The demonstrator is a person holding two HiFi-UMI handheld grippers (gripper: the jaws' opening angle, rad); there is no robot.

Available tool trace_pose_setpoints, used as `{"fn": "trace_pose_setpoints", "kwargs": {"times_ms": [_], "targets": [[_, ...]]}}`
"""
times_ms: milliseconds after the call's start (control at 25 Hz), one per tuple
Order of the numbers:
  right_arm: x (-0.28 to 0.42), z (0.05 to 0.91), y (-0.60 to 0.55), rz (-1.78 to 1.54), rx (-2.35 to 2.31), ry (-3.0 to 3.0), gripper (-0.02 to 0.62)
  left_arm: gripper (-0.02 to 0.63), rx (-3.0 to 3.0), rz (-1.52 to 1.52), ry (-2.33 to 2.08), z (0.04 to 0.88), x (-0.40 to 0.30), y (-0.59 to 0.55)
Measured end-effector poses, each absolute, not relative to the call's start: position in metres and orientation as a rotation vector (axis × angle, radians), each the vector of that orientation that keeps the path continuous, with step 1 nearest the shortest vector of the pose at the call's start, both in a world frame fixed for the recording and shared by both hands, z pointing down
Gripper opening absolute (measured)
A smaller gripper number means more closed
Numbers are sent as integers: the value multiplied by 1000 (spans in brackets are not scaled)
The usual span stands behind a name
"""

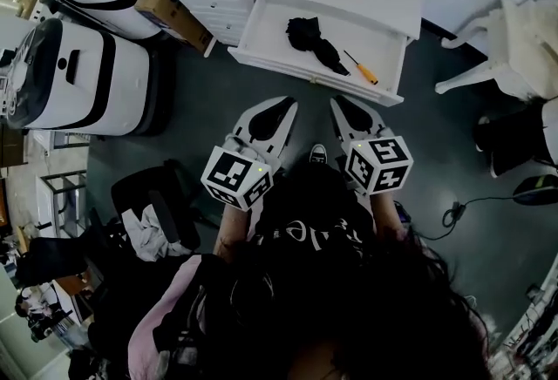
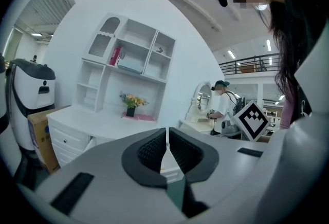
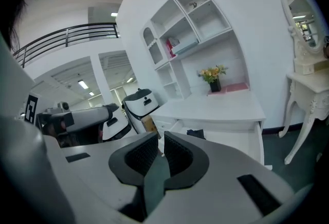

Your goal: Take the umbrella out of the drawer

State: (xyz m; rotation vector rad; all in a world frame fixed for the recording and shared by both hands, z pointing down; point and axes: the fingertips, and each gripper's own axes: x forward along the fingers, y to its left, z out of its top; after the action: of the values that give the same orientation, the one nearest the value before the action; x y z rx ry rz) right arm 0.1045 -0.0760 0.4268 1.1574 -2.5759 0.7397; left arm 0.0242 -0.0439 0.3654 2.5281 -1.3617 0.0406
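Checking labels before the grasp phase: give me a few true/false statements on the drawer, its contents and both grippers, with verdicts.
1. The drawer is open. True.
2. The umbrella is held in the right gripper. False: it lies in the drawer, and that gripper's jaws are together on nothing.
3. A screwdriver with an orange handle lies in the drawer beside the umbrella. True.
4. The left gripper has its jaws wide apart. False: they are together, with nothing between them.
5. Neither gripper touches the umbrella. True.
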Motion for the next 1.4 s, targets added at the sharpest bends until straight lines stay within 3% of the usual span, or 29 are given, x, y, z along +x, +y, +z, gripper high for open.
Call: {"fn": "trace_pose_setpoints", "kwargs": {"times_ms": [1000,1400], "targets": [[111,447,-145,840,1174,-2533,66,25,2536,93,-1316,380,28,-116],[68,471,-228,872,1269,-2418,66,25,2628,151,-1162,387,-14,-203]]}}
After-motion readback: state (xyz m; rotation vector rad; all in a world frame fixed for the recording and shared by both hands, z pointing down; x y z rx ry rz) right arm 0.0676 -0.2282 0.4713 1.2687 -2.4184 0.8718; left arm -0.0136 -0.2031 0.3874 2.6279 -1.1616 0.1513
